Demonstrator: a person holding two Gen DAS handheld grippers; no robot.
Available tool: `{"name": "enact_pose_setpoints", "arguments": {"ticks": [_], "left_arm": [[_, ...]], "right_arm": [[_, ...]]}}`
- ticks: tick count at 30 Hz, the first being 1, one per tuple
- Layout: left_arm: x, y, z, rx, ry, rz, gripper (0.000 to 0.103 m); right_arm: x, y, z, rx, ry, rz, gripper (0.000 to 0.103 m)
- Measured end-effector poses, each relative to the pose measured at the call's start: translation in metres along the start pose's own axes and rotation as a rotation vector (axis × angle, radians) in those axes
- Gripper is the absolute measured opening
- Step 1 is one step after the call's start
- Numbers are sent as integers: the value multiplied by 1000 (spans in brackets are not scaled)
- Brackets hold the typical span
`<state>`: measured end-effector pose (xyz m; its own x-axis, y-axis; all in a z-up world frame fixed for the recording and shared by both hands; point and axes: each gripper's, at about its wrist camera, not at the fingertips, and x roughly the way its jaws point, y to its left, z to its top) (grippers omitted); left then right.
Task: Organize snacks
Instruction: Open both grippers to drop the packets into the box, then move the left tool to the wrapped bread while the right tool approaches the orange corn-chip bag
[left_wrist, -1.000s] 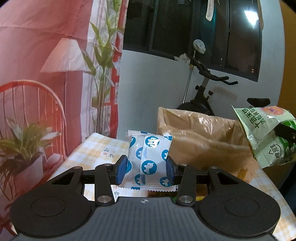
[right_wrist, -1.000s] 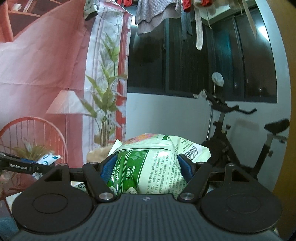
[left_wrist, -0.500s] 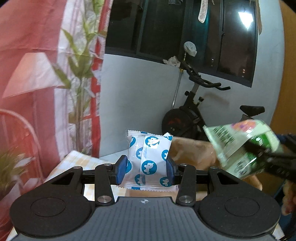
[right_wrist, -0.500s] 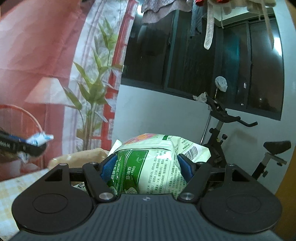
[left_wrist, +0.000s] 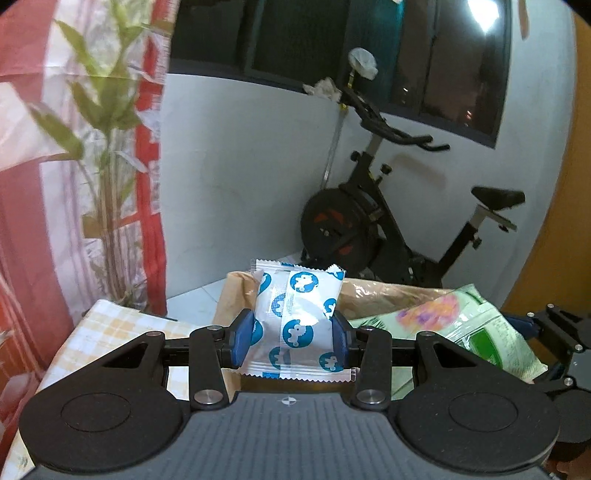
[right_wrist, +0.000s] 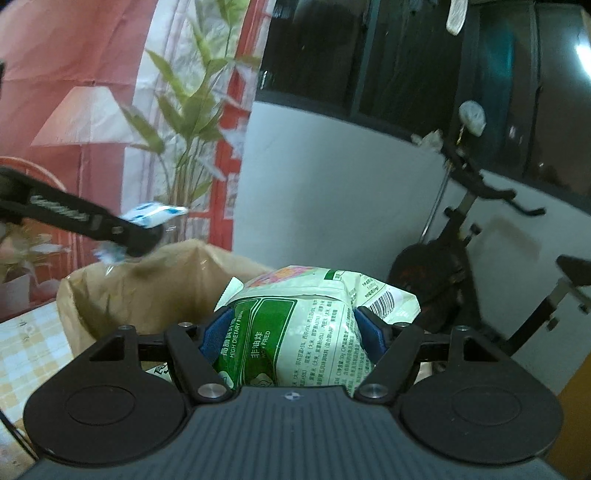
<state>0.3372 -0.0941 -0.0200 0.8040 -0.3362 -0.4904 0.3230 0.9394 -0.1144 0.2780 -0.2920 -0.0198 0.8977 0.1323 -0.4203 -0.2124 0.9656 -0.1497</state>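
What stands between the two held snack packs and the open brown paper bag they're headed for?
Nothing visible. The left gripper holds the white-and-blue packet above the near rim of the brown paper bag; the right gripper holds the green snack bag beside it. The bag's mouth is open, with only air below both.

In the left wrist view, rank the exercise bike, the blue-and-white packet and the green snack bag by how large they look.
1. exercise bike, largest.
2. and 3. green snack bag and blue-and-white packet: unsure. The bag is partly hidden and the packet is nearer the camera.

One blue-white snack packet (left_wrist: 295, 317), one green snack bag (right_wrist: 295, 332), one brown paper bag (right_wrist: 147, 280).
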Motion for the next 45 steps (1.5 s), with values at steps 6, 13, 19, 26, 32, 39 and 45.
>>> {"name": "enact_pose_setpoints", "arguments": {"ticks": [6, 13, 19, 26, 32, 39, 45], "left_arm": [[15, 4, 4, 6, 8, -3, 72], [-4, 10, 4, -21, 18, -1, 72], [-43, 23, 5, -27, 7, 42, 72], [-86, 43, -14, -51, -15, 39, 72], [-102, 54, -68, -87, 13, 27, 72], [-89, 48, -132, -120, 100, -11, 72], [-75, 51, -167, -197, 176, -25, 72]], "right_arm": [[15, -2, -5, 46, 76, 23, 78], [-1, -9, -3, 106, 53, 26, 82], [-31, -21, -6, 214, 25, 99, 82], [-73, -28, -12, 247, -37, 130, 82], [-93, -21, -42, 248, -48, 129, 82], [-101, -1, -86, 200, -40, 77, 82], [-99, 12, -108, 185, 2, 80, 82]]}}
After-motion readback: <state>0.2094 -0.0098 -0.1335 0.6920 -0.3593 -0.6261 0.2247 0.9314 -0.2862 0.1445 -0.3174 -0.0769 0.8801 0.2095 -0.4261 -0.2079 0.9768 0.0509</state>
